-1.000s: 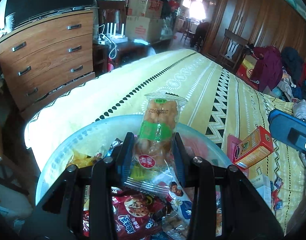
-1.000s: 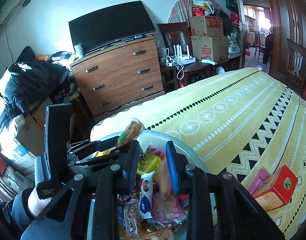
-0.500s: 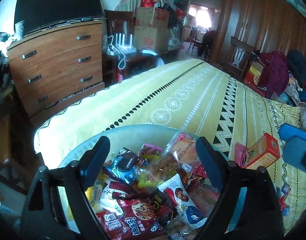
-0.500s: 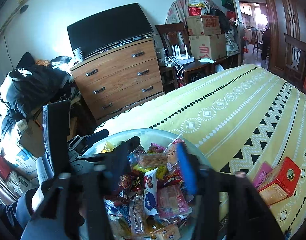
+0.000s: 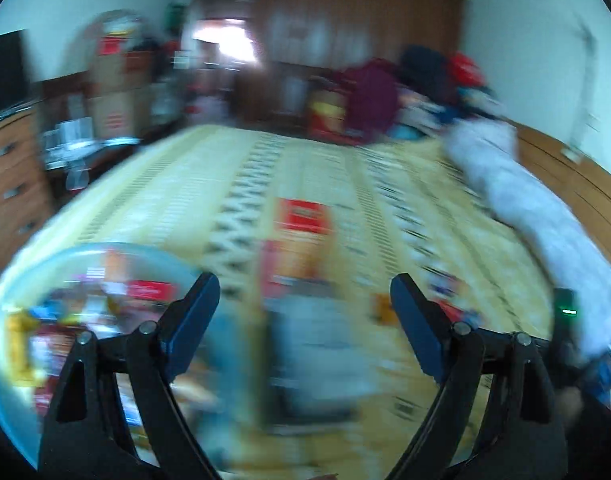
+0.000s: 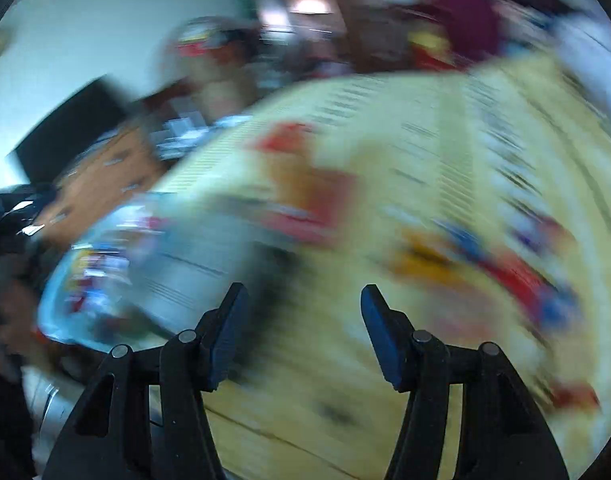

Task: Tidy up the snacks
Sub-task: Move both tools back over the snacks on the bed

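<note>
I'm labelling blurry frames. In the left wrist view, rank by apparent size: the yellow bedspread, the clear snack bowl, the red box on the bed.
1. Yellow bedspread, by far the largest.
2. Clear snack bowl; cut off by the frame and near the camera.
3. Red box, smallest; blurred and farther away.

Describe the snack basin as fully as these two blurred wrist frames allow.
The basin is round, pale blue and looks like translucent plastic. It sits at the near-left edge of the yellow patterned bed cover, heaped with bright snack packets too smeared to identify. In the left wrist view the open left tool has its left finger overlapping the rim; contact cannot be judged. The right wrist view shows the basin at lower left.
</note>
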Motion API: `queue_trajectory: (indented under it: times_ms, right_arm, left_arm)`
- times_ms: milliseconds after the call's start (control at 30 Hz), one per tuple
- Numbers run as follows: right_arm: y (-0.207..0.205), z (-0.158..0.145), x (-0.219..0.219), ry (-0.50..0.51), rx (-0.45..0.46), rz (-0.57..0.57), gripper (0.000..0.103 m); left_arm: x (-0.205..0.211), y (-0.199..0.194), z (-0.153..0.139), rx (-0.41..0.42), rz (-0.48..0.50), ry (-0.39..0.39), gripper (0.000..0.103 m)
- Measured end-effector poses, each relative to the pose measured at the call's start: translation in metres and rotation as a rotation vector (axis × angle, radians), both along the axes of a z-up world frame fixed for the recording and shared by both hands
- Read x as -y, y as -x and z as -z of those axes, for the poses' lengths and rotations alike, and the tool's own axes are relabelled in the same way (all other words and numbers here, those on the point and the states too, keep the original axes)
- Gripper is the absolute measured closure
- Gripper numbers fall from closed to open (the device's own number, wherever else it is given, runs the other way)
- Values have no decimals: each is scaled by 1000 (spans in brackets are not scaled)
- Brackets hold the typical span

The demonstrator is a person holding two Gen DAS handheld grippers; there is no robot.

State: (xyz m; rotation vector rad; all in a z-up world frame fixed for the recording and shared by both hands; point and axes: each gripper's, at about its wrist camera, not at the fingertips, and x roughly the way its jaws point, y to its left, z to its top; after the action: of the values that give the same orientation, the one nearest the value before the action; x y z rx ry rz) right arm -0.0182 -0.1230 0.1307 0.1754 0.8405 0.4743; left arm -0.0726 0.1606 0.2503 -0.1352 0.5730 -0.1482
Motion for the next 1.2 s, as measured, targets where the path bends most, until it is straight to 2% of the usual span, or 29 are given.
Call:
queue_trajectory:
  times_ms: [133, 200, 267, 367, 467, 533, 567, 600, 633, 700, 833, 867, 1033, 1100, 1200]
  right_arm:
    - [15, 57, 118, 101, -127, 210, 40]
    - [23, 77, 159, 183, -177, 252, 40]
    - [25, 89, 193, 258, -187, 289, 40]
    - [11, 101, 229, 199, -191, 349, 40]
    - [-13, 117, 223, 83, -255, 360, 40]
    - [-17, 118, 189, -39, -307, 283, 40]
    - [-15, 117, 165, -126, -329, 184, 40]
    - [-11, 111, 144, -162, -322, 101, 43]
    - [-5, 101, 125, -155, -284, 40, 43]
    - [4, 85, 112, -126, -214, 2, 42]
    - [7, 82, 116, 30, -183, -39, 40]
    - [7, 83, 112, 64, -179, -98, 40]
    - [6, 82, 48, 296, -53, -550, 42]
    - [-5, 83, 28, 357, -24, -648, 42]
    - [-21, 95, 5, 424, -35, -773, 42]
  left_arm:
    - [60, -6, 17, -71, 159, 1, 15]
    - [79, -13, 28, -117, 184, -7, 15]
    - [90, -17, 40, -164, 194, 6, 15]
    - [103, -27, 53, -222, 189, 1, 16]
    - [117, -21, 59, -241, 187, -13, 16]
    - [123, -22, 60, -253, 181, -18, 16]
    - [127, -21, 62, -256, 178, -19, 16]
    - [129, -22, 63, -258, 173, -19, 16]
    - [129, -23, 64, -262, 168, -19, 16]
    - [131, -26, 67, -275, 163, -19, 16]
    - [128, -25, 69, -278, 149, -27, 16]
    - [127, -25, 70, -281, 146, -23, 16]
    - [117, -25, 69, -307, 124, 24, 16]
    - [113, -24, 68, -312, 125, 38, 15]
    - [110, -21, 67, -308, 121, 39, 15]
